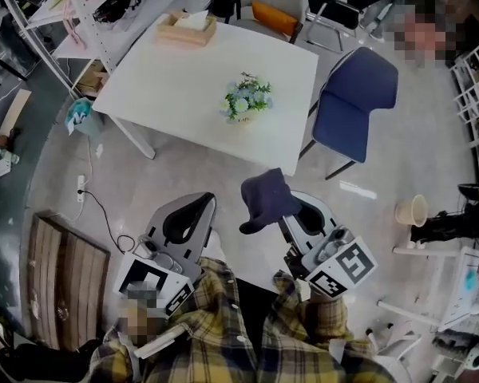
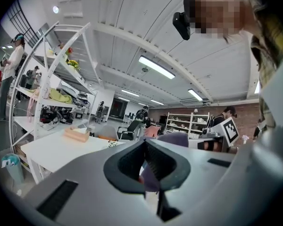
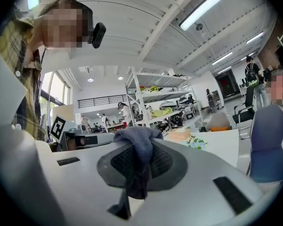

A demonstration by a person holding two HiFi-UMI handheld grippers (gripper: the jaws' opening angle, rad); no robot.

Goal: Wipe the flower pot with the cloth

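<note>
Bare floor (image 1: 199,166) lies open between the tools and the near edge of the white bench (image 1: 168,86); a blue chair (image 1: 355,94) stands off its right edge. The flower pot (image 1: 246,100) sits on the bench close to that near edge, well beyond the right tool (image 1: 291,210), which is clamped on a dark blue cloth (image 1: 265,198). The left tool (image 1: 193,207) is closed and empty. Pale blue and white flowers with green leaves fill the pot.
</note>
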